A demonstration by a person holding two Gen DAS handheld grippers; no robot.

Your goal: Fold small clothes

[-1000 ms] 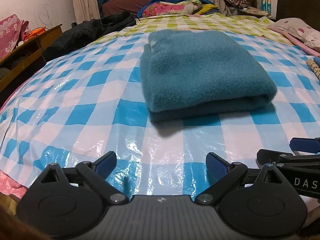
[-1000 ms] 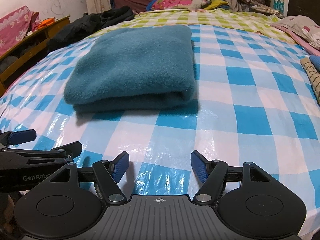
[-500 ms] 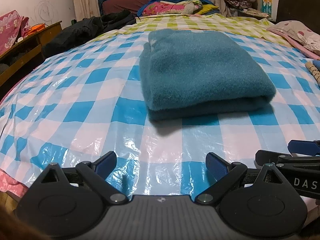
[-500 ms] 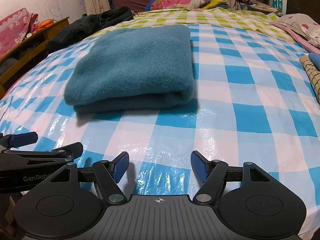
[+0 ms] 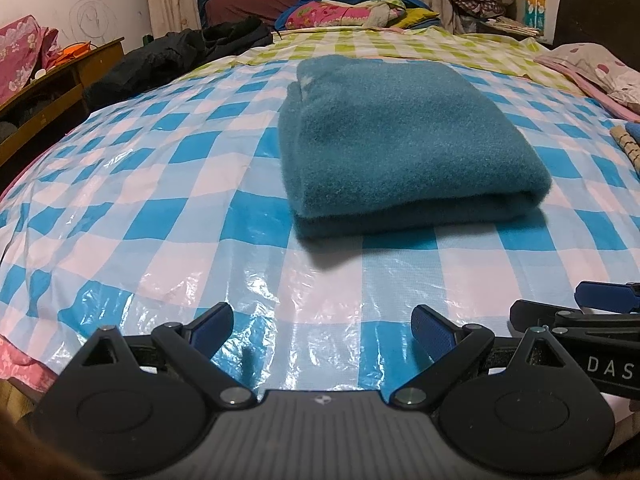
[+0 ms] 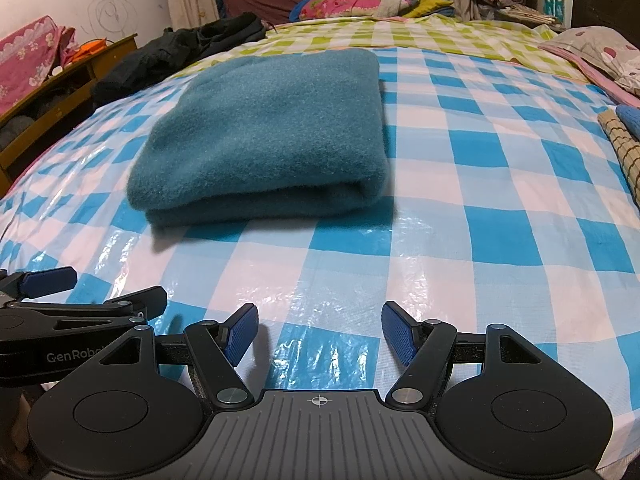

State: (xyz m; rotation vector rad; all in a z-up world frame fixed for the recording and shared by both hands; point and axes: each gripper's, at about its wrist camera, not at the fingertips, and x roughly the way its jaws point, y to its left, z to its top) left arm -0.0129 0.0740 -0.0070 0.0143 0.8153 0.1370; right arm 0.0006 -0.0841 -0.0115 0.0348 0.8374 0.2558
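Only rightward, a checked cloth (image 6: 624,148) past the teal fleece (image 6: 272,136).

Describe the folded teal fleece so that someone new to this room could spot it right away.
Start at the blue-and-white checked plastic sheet covering the near part of the bed. The teal fleece lies folded on it, alone. It is one plain, fuzzy teal block, unlike the patterned bedding and black jacket at the edges.

Folded garment (image 5: 404,148) plain teal; sheet (image 5: 168,184) under it blue-and-white check, glossy. Far cover (image 5: 360,42) green-and-white check, clothes heap (image 5: 176,52) black, bundle (image 5: 340,10) pink floral. Both grippers black, blue pads (image 6: 240,334); pillow (image 6: 600,54) white, red spots.
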